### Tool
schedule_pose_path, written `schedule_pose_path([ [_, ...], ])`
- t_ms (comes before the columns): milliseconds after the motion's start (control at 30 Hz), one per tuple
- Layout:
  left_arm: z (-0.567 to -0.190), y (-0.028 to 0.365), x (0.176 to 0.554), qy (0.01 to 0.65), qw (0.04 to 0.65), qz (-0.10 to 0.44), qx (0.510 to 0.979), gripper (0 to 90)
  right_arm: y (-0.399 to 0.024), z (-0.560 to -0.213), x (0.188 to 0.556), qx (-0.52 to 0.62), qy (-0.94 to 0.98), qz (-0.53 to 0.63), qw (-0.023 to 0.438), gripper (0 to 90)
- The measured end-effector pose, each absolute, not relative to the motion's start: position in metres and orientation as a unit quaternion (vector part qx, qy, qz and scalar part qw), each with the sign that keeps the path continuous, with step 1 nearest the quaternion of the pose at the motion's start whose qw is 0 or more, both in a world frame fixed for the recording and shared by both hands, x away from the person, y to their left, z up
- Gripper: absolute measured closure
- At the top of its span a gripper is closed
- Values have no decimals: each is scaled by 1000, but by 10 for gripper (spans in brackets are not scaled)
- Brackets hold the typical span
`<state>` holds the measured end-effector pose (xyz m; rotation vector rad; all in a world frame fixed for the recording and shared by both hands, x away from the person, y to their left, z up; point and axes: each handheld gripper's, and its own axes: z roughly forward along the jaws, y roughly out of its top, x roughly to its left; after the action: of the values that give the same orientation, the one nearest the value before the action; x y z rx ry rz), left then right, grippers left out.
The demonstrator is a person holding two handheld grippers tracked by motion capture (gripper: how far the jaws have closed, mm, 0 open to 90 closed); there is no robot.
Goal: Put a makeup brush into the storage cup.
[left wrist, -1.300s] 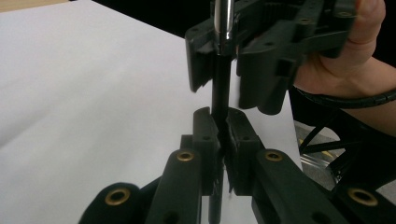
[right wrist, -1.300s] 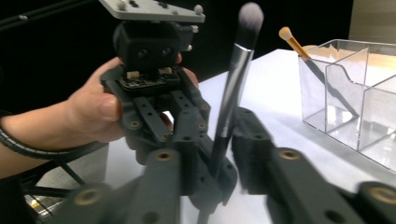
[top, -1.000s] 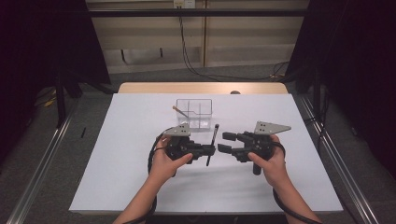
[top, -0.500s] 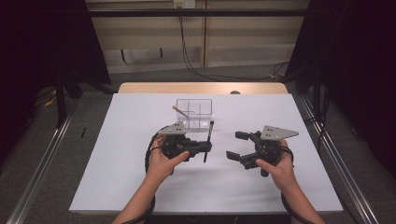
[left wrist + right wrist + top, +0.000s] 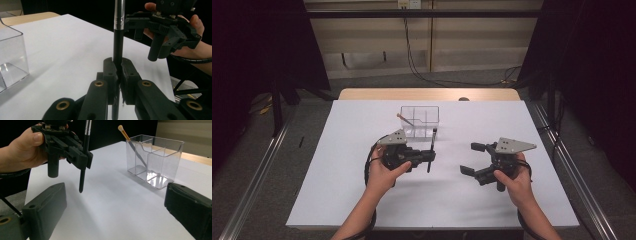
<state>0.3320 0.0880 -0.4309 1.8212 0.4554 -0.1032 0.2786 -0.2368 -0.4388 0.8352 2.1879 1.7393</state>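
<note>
Left gripper (image 5: 428, 156) pinches slim black makeup brush (image 5: 431, 149) upright, clear plastic divided organizer (image 5: 420, 120) just beyond toward table's far edge; right gripper (image 5: 473, 158) jaws just opened, empty.

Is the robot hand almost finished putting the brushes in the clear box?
Partly. One brush with a tan tip already leans inside the clear box. The left gripper is shut on a black brush, upright above the white table. The right gripper has just opened, empty. The black brush is not yet in the box.
</note>
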Motion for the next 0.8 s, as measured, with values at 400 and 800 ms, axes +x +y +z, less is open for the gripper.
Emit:
schedule_pose_path([
  [400, -429, 93, 334, 199, 591, -37, 781, 840, -245, -443, 274, 283, 756, 578, 120, 51],
  [800, -429, 93, 334, 199, 592, -31, 781, 840, -263, -446, 266, 298, 751, 576, 128, 51],
])
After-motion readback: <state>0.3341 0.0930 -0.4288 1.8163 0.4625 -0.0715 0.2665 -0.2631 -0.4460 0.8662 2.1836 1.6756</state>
